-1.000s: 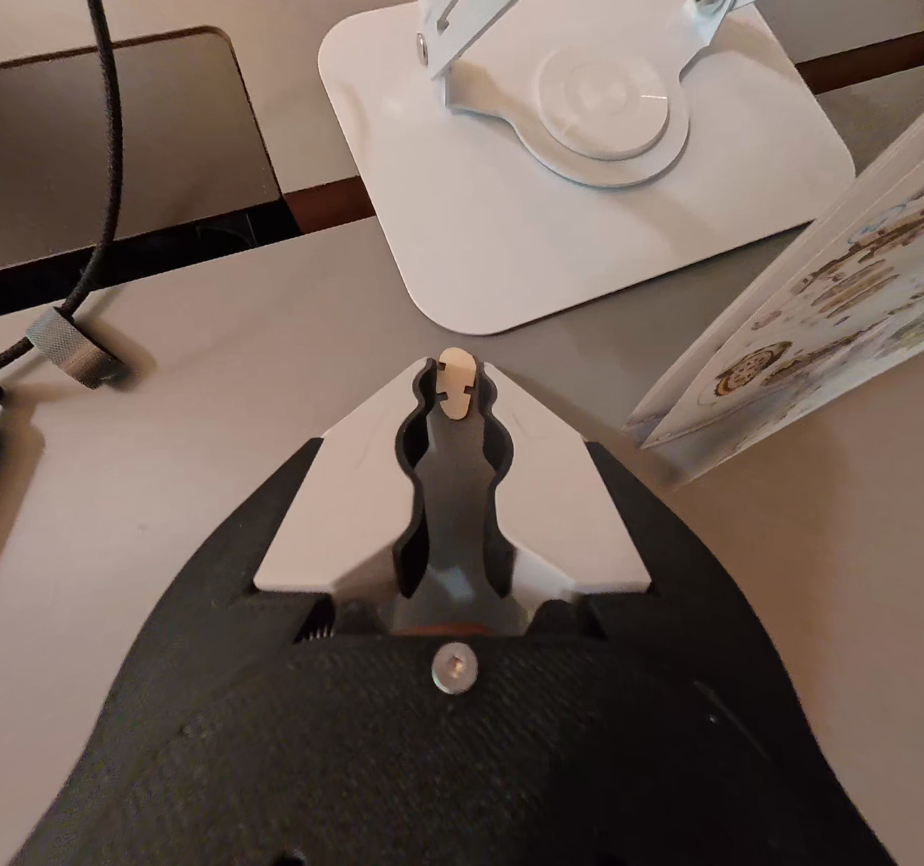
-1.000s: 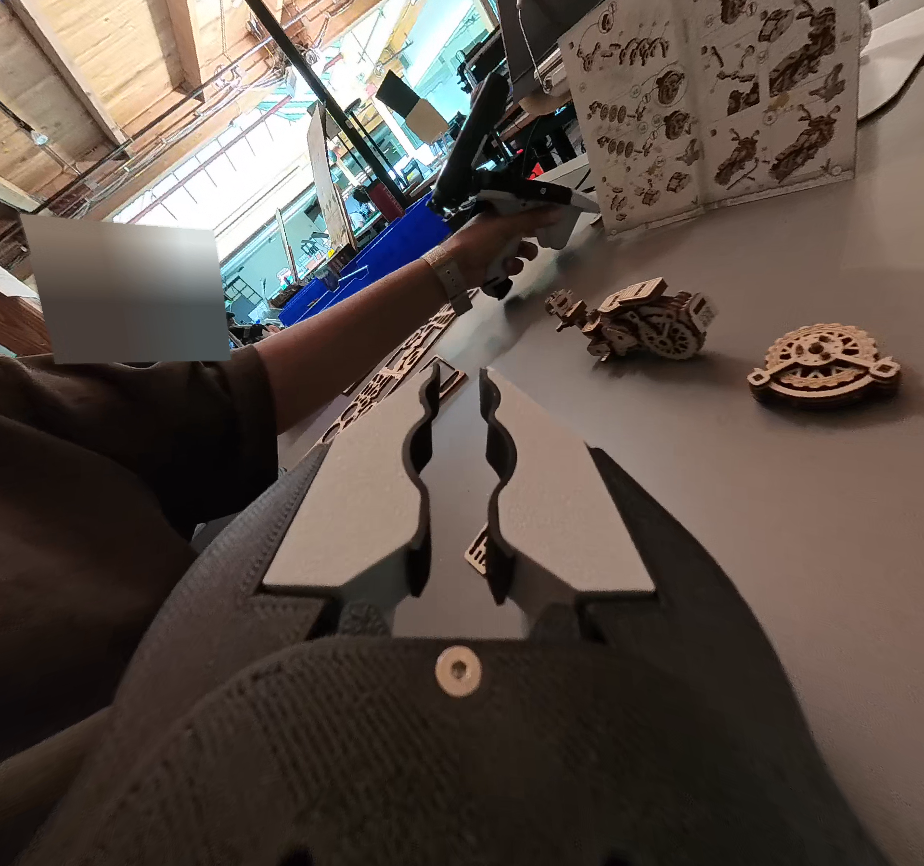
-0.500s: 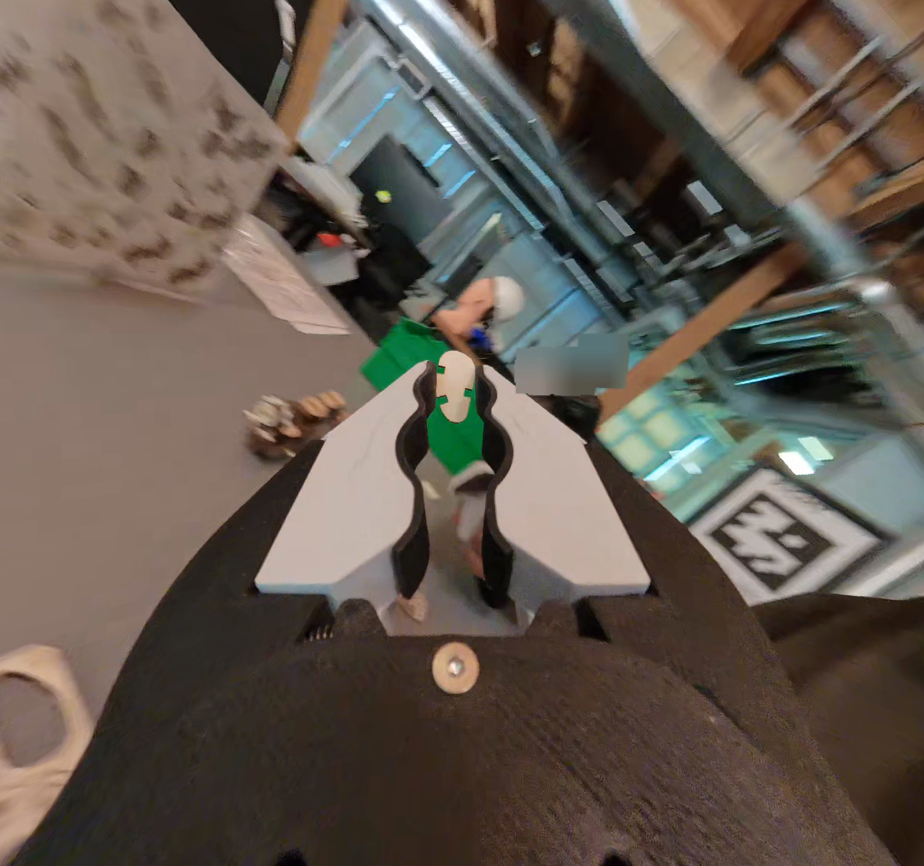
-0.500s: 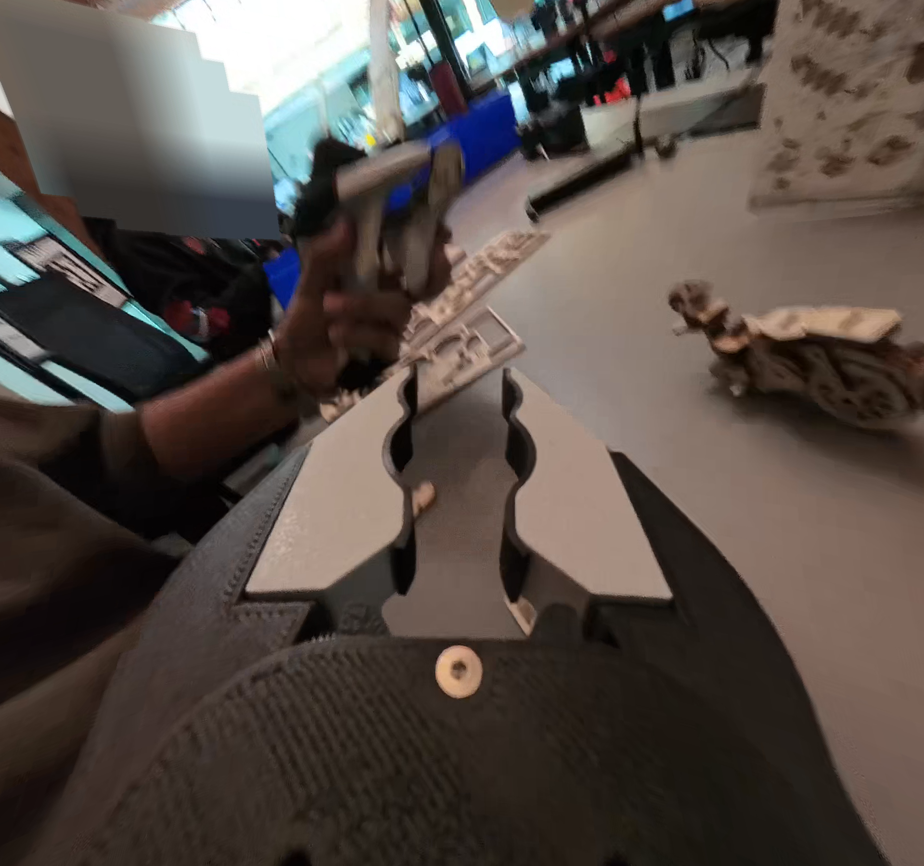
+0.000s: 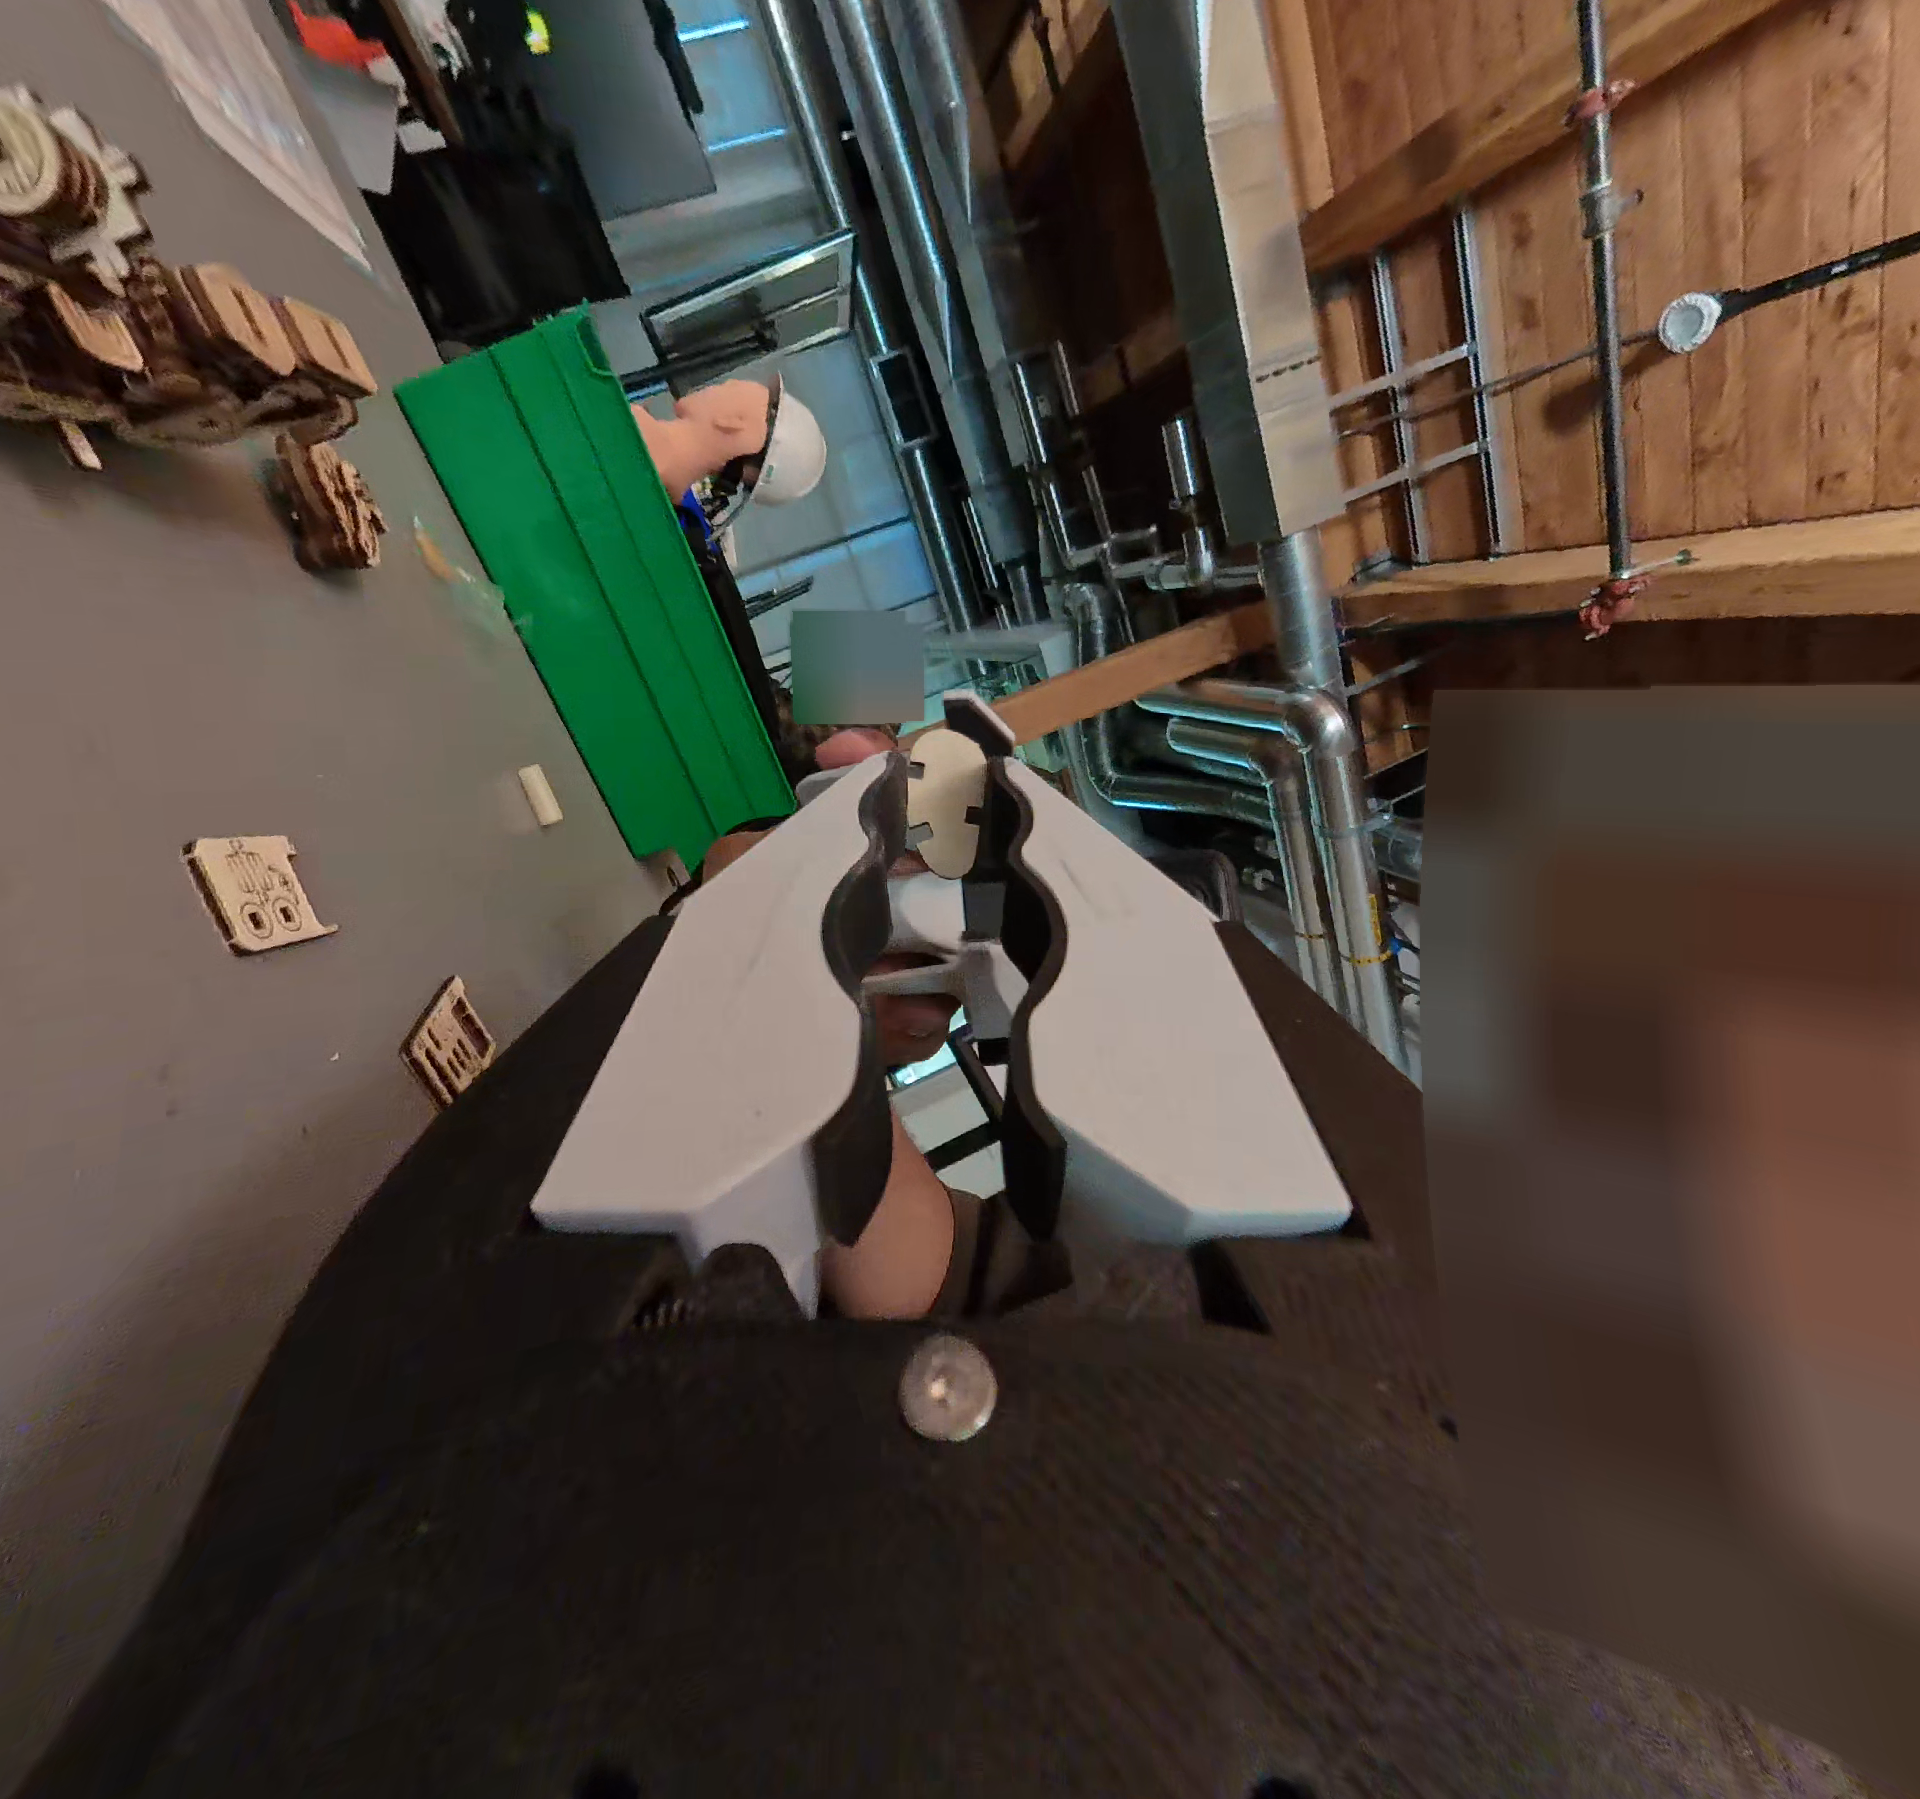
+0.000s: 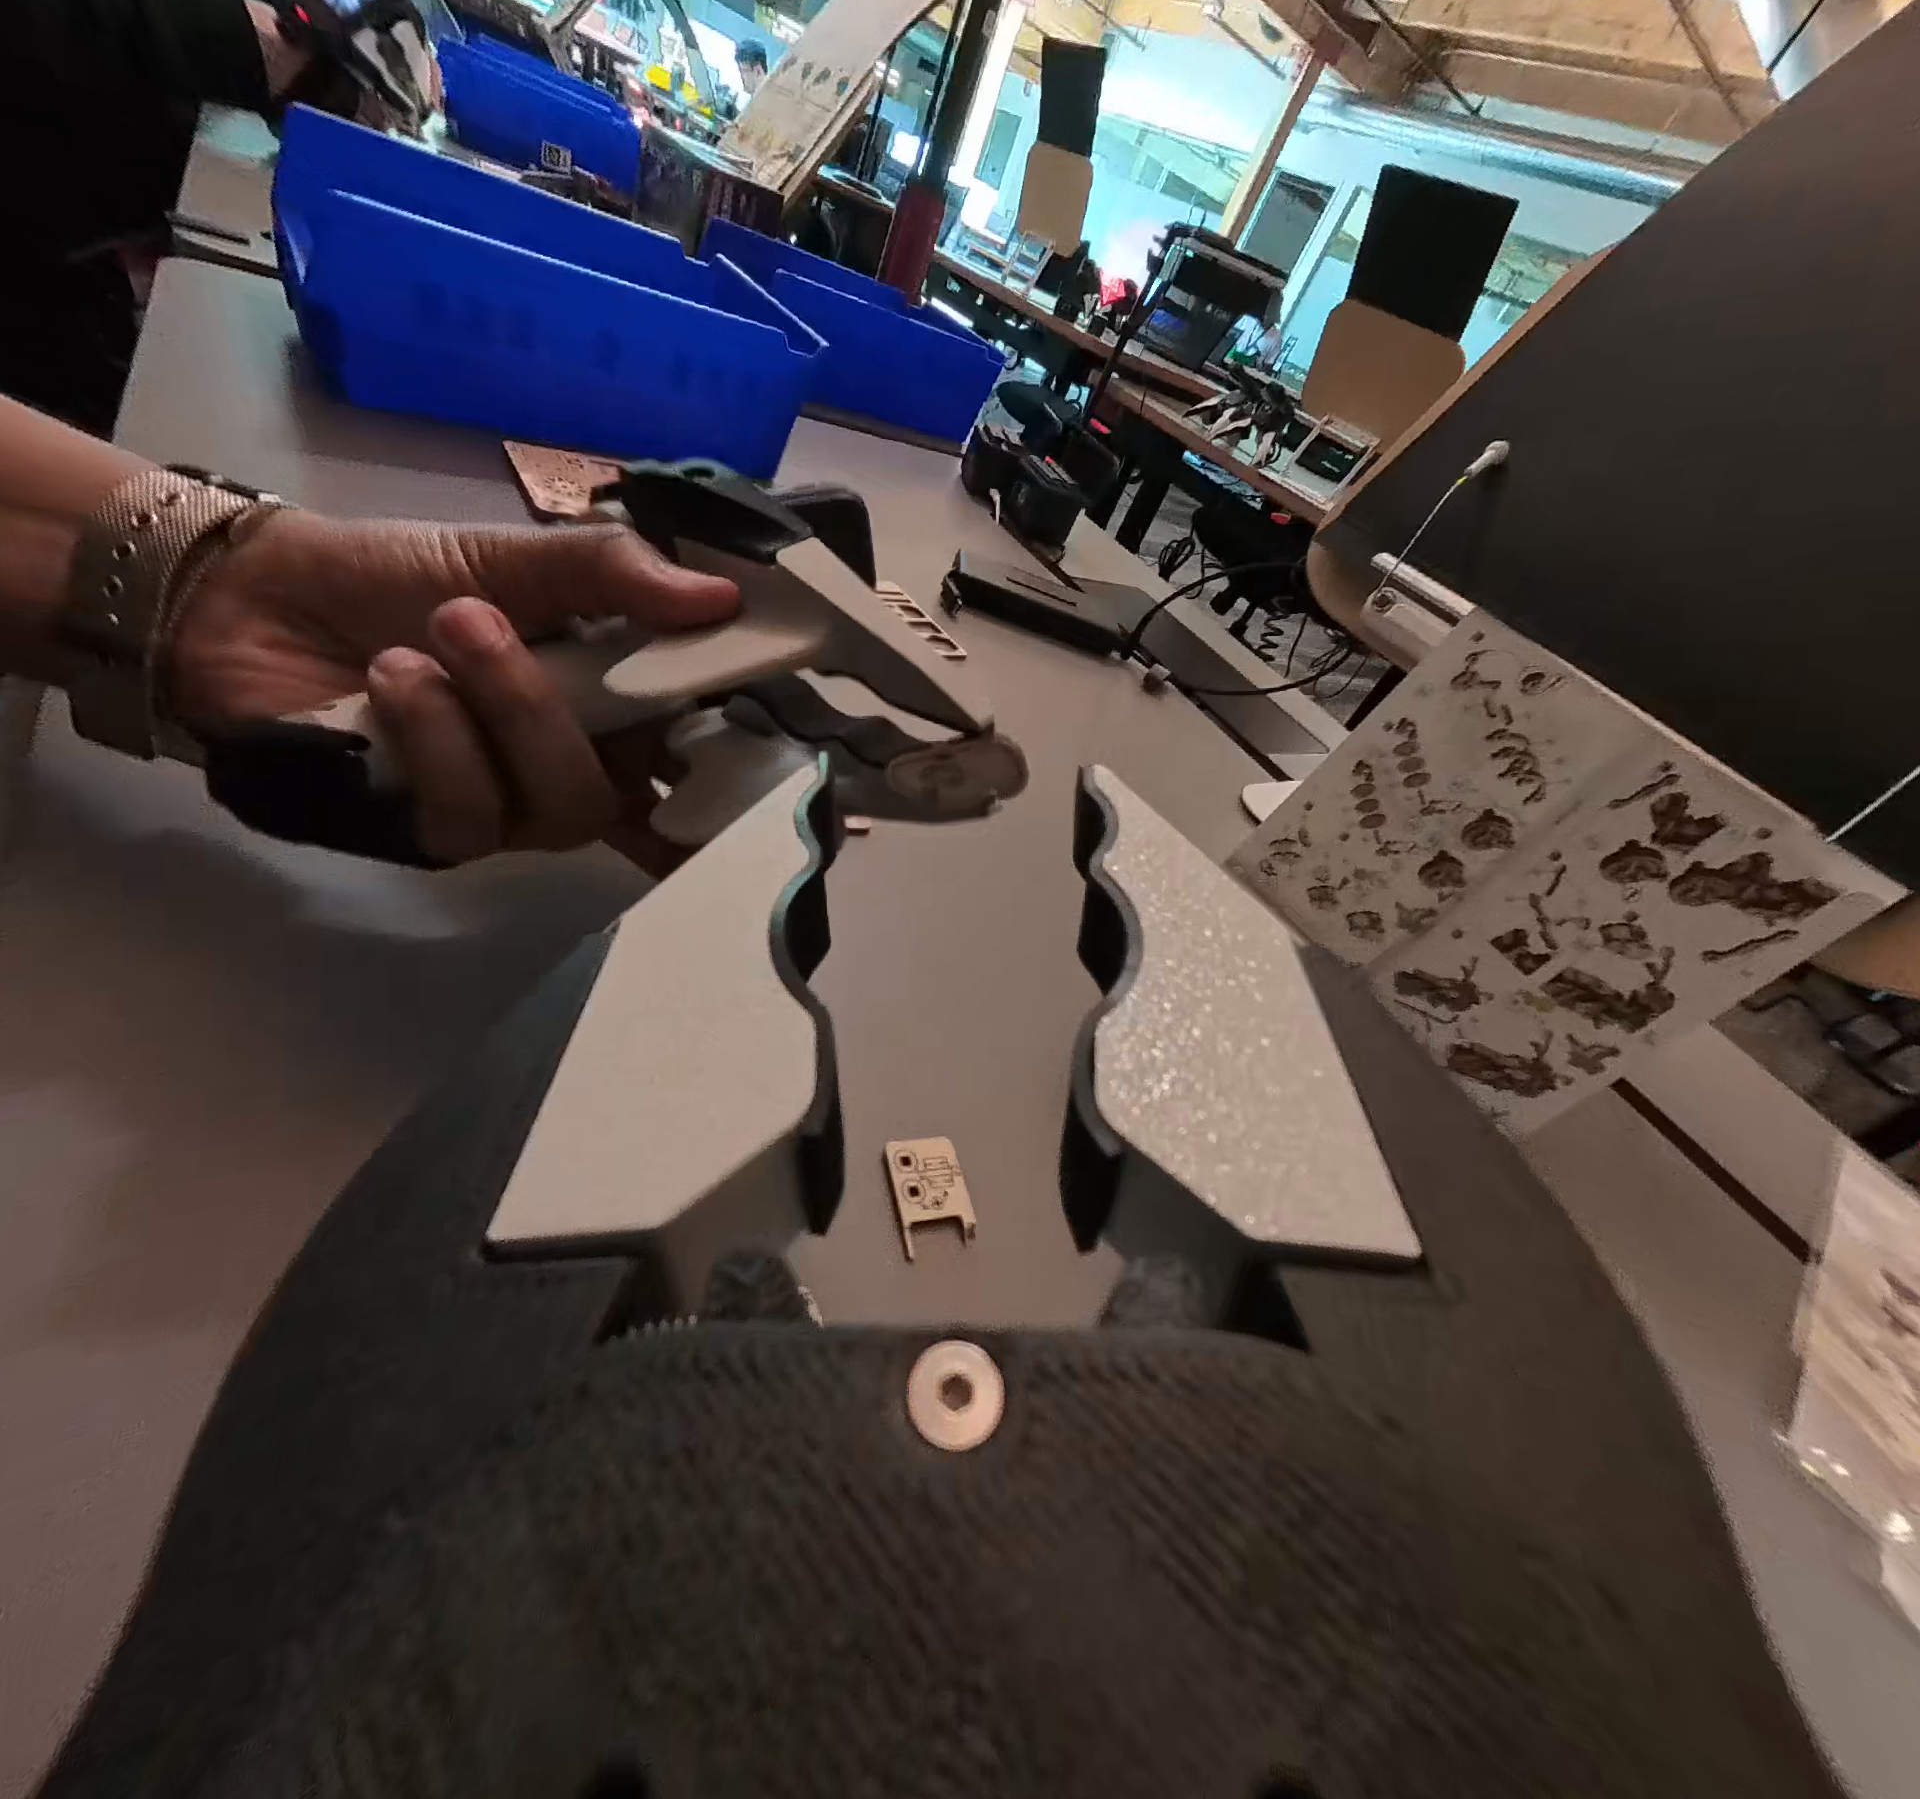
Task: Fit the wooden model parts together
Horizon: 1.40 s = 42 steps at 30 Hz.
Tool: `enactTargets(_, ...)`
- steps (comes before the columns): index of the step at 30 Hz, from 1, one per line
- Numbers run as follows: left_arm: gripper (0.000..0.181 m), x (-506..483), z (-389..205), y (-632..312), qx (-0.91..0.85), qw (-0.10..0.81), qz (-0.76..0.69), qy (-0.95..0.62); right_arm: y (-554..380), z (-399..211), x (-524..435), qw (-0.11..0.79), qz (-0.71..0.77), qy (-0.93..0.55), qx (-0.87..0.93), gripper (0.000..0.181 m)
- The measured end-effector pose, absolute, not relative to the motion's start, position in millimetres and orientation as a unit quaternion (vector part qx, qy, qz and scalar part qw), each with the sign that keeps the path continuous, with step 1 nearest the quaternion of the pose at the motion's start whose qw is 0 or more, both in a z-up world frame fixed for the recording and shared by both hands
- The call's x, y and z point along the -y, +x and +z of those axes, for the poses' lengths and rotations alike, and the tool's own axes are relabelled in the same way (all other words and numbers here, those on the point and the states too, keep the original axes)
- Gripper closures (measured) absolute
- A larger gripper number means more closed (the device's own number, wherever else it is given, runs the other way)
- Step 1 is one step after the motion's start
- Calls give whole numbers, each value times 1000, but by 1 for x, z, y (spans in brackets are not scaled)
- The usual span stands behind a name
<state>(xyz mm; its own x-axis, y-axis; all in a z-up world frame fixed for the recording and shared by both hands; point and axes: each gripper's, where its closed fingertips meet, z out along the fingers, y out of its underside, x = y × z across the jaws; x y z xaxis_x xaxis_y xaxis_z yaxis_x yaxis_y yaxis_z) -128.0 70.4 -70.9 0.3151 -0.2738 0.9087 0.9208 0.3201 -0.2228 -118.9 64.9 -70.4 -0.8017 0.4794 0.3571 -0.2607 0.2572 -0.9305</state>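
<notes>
Left wrist view: left gripper [image 5: 945, 793] jaws pinch a small oval wooden piece [image 5: 948, 799] at their tips, held up off the grey surface [image 5: 208, 710].
Right wrist view: right gripper [image 6: 956, 793] jaws spread wide, holding nothing; a small flat wooden part [image 6: 930, 1193] lies on the surface between them.
Surface: part-built wooden model [image 5: 156, 336], instruction sheet [image 6: 1538, 908], blue bins [image 6: 540, 336].
Room: workshop with timber ceiling [image 5: 1662, 191], metal pipes [image 5: 1309, 814], green bin [image 5: 592, 586].
</notes>
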Motion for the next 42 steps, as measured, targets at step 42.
enactTargets(42,161,-44,-140,-119,356,566,-88,-739,-109,-164,-75,106,479,-164,855,158)
